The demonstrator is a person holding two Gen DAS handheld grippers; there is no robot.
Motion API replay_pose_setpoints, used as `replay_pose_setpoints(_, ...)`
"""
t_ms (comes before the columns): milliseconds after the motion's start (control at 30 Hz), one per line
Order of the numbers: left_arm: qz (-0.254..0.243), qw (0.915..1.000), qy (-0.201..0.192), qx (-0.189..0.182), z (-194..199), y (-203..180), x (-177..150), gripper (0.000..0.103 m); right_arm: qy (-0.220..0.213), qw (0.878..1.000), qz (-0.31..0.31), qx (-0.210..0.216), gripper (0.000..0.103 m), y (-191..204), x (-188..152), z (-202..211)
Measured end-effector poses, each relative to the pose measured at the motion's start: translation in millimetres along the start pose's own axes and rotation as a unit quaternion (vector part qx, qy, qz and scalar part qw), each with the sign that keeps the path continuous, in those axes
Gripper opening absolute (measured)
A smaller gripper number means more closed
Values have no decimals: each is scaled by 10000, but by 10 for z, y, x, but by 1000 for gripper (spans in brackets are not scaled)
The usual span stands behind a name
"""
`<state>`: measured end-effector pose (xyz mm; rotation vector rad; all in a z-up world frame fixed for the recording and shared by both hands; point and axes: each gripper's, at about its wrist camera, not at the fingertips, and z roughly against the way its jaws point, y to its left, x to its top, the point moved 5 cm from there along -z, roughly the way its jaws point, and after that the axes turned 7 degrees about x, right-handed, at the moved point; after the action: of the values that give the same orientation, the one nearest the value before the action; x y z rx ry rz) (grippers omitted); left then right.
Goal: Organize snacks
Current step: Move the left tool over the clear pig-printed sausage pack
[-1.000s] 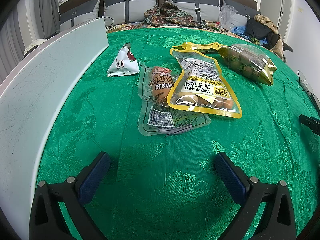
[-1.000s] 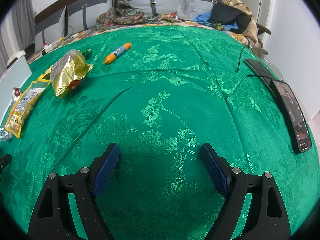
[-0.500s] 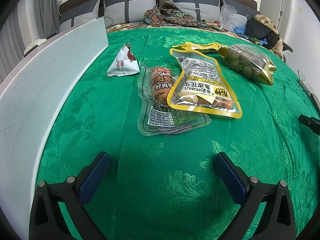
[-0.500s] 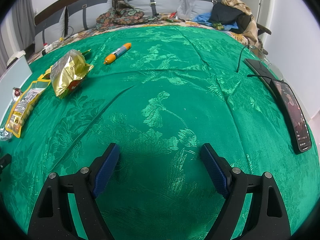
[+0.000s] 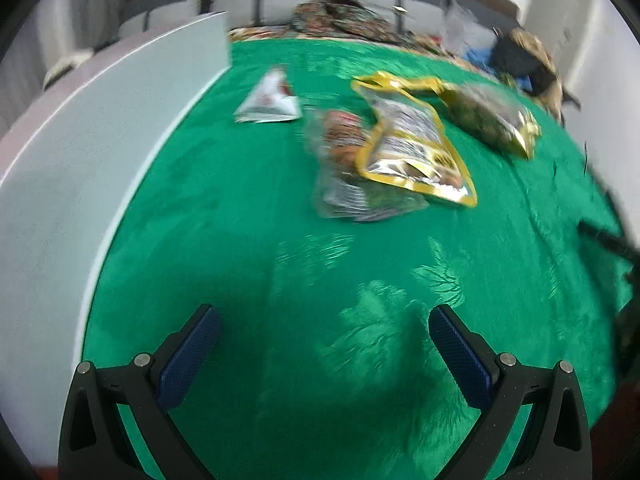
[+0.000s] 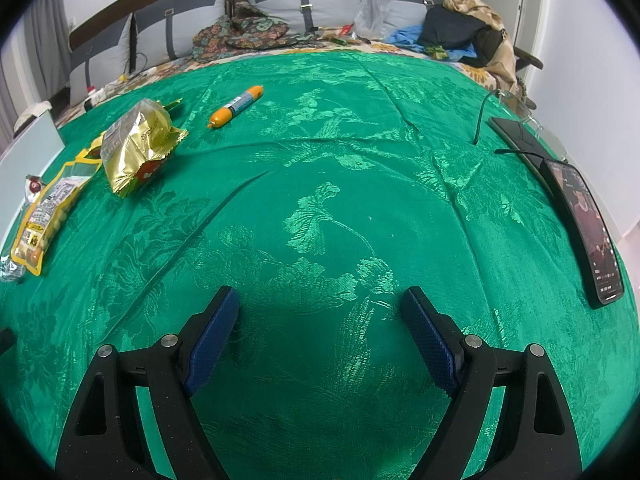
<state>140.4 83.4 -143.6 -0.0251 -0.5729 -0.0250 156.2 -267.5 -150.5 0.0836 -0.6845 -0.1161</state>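
Observation:
Snack packs lie on a green cloth (image 5: 248, 240). In the blurred left wrist view I see a white triangular pack (image 5: 268, 100), a clear sausage pack (image 5: 348, 168), a yellow-edged peanut pouch (image 5: 412, 148) overlapping it, and a gold bag (image 5: 492, 120). My left gripper (image 5: 320, 344) is open, well short of them. The right wrist view shows the gold bag (image 6: 138, 144), the peanut pouch (image 6: 44, 216) and an orange sausage stick (image 6: 236, 106) far to the left. My right gripper (image 6: 320, 324) is open above bare cloth.
A tall white panel (image 5: 80, 152) runs along the cloth's left edge. A phone (image 6: 584, 224) and a dark flat device (image 6: 516, 136) with a cable lie at the right edge. Cushions and clothes (image 6: 460, 28) are piled at the back.
The left wrist view has gone blurred and the snacks sit higher and further right in it, so the left gripper is moving. The right gripper has not moved.

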Motion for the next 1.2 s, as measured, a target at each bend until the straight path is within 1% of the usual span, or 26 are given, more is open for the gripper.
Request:
replay_pose_setpoints(67, 455, 9988, -60, -143, 82, 183, 103, 102, 0, 10000, -1, 2, 87, 0, -1, 1)
replay_pose_setpoints(133, 712, 9973, -114, -161, 100, 276, 263, 101, 0, 10000, -1, 2, 87, 0, 1, 0)
replay_pose_setpoints(200, 840, 9963, -151, -77, 75, 317, 515, 94, 0, 10000, -1, 4, 87, 0, 1, 0)
replay_pose_setpoints(267, 766, 9970, -116, 2, -2, 288, 729, 94, -2, 10000, -2, 4, 87, -1, -1, 2)
replay_pose_setpoints(300, 651, 9978, -126, 76, -65, 229, 879, 94, -2, 10000, -3, 6, 87, -1, 1, 1)
replay_pose_setpoints(367, 457, 9987, -123, 184, -163, 103, 1035, 94, -2, 10000, -3, 7, 87, -1, -1, 3)
replay_pose_setpoints(433, 189, 9995, 65, 255, -380, -46, 1160, 94, -3, 10000, -3, 8, 87, -2, 0, 3)
replay_pose_setpoints(500, -78, 9985, 379, 398, -641, -189, 1172, 94, -3, 10000, -4, 10, 87, -2, 1, 3)
replay_pose_setpoints(600, 10, 9988, 283, 393, -723, -236, 1156, 94, -4, 10000, -3, 10, 87, -2, 1, 3)
replay_pose_setpoints(633, 40, 9989, 243, 395, -721, -229, 1141, 92, -4, 10000, -3, 11, 87, -3, 2, 2)
replay_pose_setpoints(667, 49, 9993, 225, 303, -704, -221, 1115, 81, -4, 10000, -4, 12, 87, -3, 0, 4)
replay_pose_setpoints(700, 48, 9995, 219, 205, -684, -209, 1098, 62, -4, 10000, -5, 14, 87, -4, 3, 2)
replay_pose_setpoints(733, 27, 9998, 200, 57, -650, -199, 1067, 56, -4, 10000, -5, 13, 87, -3, 1, 4)
replay_pose_setpoints(767, -41, 9998, 218, -6, -606, -183, 1038, 40, -4, 10000, -4, 14, 87, -3, 3, 2)
replay_pose_setpoints(867, -448, 9983, 362, 40, -487, -154, 920, 39, -5, 10000, -5, 16, 87, -4, 2, 2)
replay_pose_setpoints(967, -705, 9954, 609, -227, -295, -65, 674, 40, -6, 10000, -5, 17, 87, -4, 1, 4)
replay_pose_setpoints(1000, -768, 9943, 687, -279, -241, -32, 579, 42, -6, 10000, -5, 16, 87, -5, 2, 4)
replay_pose_setpoints(1033, -799, 9940, 710, -244, -194, 10, 488, 44, -6, 10000, -5, 17, 87, -5, 1, 4)
replay_pose_setpoints(1067, -797, 9944, 672, -182, -164, 35, 448, 57, -6, 10000, -5, 17, 87, -6, 3, 3)
replay_pose_setpoints(1100, -783, 9947, 658, -38, -168, 67, 419, 76, -6, 10000, -5, 19, 87, -5, 2, 4)
replay_pose_setpoints(1133, -750, 9949, 655, 153, -189, 87, 397, 84, -6, 10000, -6, 19, 87, -5, 1, 5)
replay_pose_setpoints(1167, -707, 9951, 641, 245, -207, 94, 382, 90, -7, 10000, -6, 20, 87, -5, 1, 5)
replay_pose_setpoints(1200, -651, 9957, 621, 231, -245, 82, 346, 93, -7, 10000, -6, 21, 87, -7, 4, 4)
